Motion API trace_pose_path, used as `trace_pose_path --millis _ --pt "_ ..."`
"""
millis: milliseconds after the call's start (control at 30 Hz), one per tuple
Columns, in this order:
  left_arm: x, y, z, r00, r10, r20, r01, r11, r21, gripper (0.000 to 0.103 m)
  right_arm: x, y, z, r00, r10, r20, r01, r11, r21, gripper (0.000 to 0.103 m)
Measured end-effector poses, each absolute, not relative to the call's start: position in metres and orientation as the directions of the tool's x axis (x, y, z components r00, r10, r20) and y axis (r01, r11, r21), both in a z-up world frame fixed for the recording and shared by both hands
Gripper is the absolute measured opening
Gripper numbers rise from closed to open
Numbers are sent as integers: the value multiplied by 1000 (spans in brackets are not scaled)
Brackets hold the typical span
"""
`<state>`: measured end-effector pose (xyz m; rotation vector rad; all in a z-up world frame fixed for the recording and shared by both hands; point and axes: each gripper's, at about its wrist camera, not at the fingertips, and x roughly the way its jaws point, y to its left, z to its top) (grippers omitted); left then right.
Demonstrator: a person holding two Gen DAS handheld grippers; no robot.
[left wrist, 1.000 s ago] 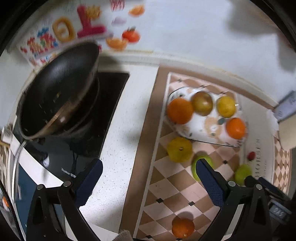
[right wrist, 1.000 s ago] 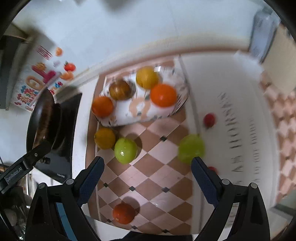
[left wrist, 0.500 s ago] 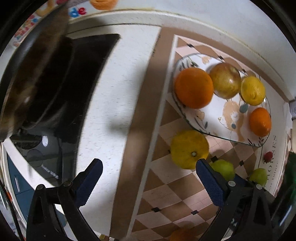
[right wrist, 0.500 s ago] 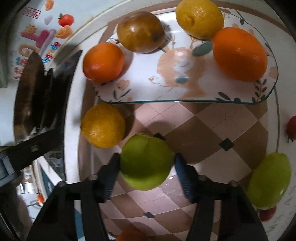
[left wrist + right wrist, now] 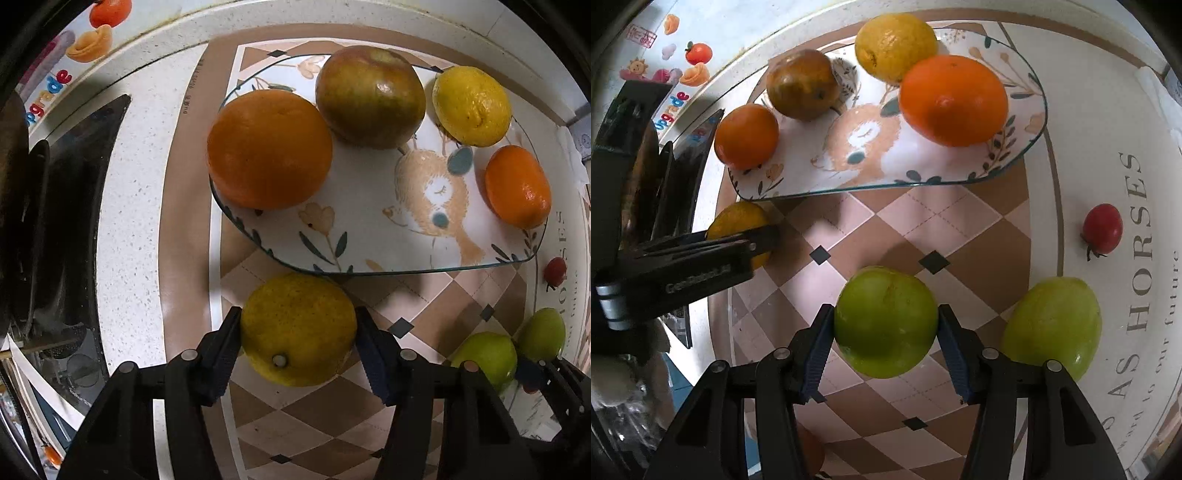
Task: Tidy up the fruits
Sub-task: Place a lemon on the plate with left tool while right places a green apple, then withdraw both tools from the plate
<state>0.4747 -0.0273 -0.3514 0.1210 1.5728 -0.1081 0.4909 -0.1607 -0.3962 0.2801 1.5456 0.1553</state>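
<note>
The left gripper [image 5: 297, 347] is closing on the firm, round yellow citrus [image 5: 297, 328] at its widest middle, at six o'clock from the plate [image 5: 369, 258], while the right gripper [image 5: 884, 339] grips the smooth green fruit [image 5: 884, 326].

1. The right claw [image 5: 885, 334] grips a green apple [image 5: 885, 322], a pad on each side.
2. Beyond the apple, a plate [image 5: 964, 173] holds two oranges, a lemon and a brownish apple.
3. A second green fruit [image 5: 1054, 326] lies just right of the apple; a cherry tomato [image 5: 1102, 229] sits farther right.

The left gripper [image 5: 298, 345] points straight down, its jaws closing with both pads against a yellow fruit [image 5: 297, 329]. The right gripper [image 5: 885, 339] points steeply down, clamping a green fruit [image 5: 885, 326].
</note>
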Motion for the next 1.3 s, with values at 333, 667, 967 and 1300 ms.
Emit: trace_pose_path --millis 333,667,967,1300 --pt "464 2 -310 57 -83 -995 63 995 -79 56 492 -171 -372 89 309 -947 86 945 317 58" --pt "512 -1 -275 57 -255 -965 -10 967 -256 57 537 -192 -333 219 357 -908 118 914 388 58" --pt "544 -19 -307 -29 -204 -979 -11 979 -204 57 566 -183 -353 191 348 -918 103 923 372 58" --pt "545 -11 -301 5 -214 -977 -47 976 -214 86 566 -184 -342 186 309 -933 93 939 330 88"
